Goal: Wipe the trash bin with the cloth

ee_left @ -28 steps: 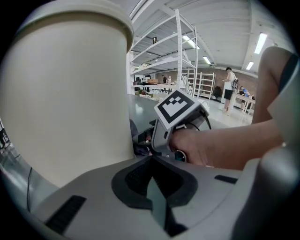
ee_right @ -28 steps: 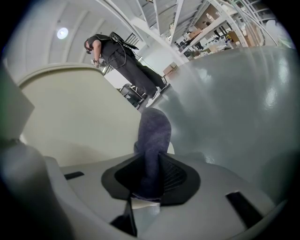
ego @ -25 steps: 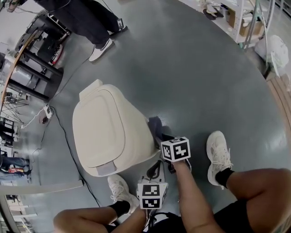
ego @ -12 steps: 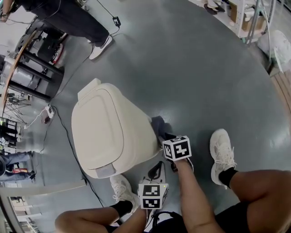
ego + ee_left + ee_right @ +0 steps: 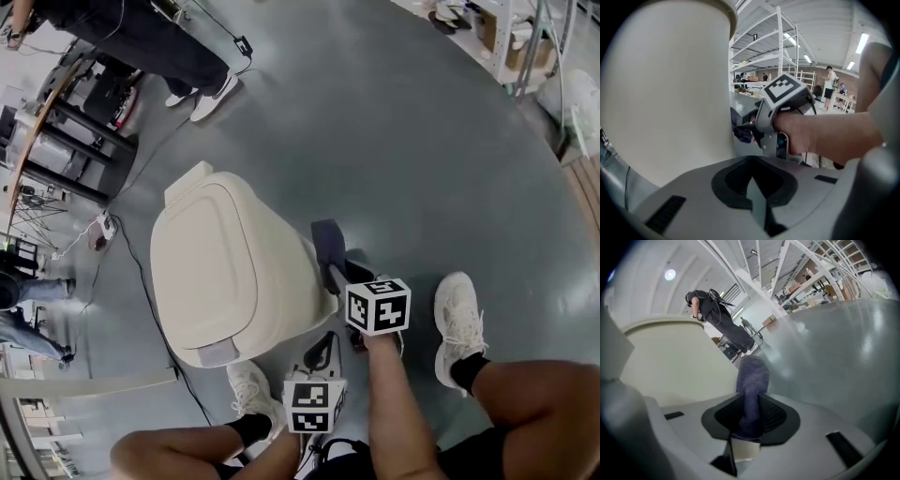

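Plainly, the right gripper (image 5: 750,420) has its jaws pinched on a dark blue-grey soft cloth (image 5: 752,376). The cloth's free end stands up past the tips, just beside the side wall of the cream plastic lidded trash bin (image 5: 225,272); whether it presses on that wall cannot be told. The left gripper (image 5: 757,199) has its jaws pressed together on nothing and hangs low by the bin's near corner. The cloth looks light and limp, so it would likely fold or slip unless it is gripped deep in a bunched part, as it is now. The bin looks stiff and smooth, and probably light enough to slide on the glossy grey floor (image 5: 422,169) under a hard wipe, so the idle gripper might best brace its lid edge. Only the head view shows the closed lid and the bin's whole outline. Only the left gripper view shows the right gripper from the side, the person's hand (image 5: 801,133) around it and the cloth at the bin's edge. Only the right gripper view shows how deep the cloth sits between the jaws.
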The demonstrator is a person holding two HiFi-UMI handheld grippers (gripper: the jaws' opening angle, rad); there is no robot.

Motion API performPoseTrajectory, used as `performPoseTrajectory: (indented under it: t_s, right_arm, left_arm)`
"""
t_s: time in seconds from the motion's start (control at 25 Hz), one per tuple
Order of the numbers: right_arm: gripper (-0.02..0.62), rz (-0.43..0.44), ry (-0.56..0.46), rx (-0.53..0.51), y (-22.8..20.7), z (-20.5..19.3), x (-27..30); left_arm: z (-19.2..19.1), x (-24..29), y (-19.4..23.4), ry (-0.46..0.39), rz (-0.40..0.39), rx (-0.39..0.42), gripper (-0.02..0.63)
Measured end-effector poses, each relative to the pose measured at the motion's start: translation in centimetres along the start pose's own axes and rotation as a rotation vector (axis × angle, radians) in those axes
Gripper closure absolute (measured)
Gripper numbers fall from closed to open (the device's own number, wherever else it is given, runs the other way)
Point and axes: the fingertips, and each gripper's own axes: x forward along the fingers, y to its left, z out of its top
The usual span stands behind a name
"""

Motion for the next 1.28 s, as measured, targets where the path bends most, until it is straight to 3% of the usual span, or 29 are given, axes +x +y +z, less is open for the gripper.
performPoseTrajectory:
  t_s: [0.24,0.52,0.76,1.28]
  right_arm:
    - [0.497,0.157,-0.121,0.029,3.7,7.3,-2.9]
    - [0.497,0.327,-0.169,-0.023,10.2,11.4,-4.4]
    - [0.497,0.328,-0.126,-0.062,11.3,10.5,-3.6]
    - [0.497,0.256,-0.047,-0.070,8.4,7.5,-0.9]
  left_arm:
    - [1.0,-0.3,-0.5,-0.029,0.001,-0.018,0.607]
    - [2.2,-1.1,0.0,-0.065,0.007,-0.017,0.607]
    - [2.0,-1.3,0.0,-0.060,0.004,-0.017,0.607]
    - [1.1,-0.5,-0.2,-0.045,-0.010,-0.030,0.607]
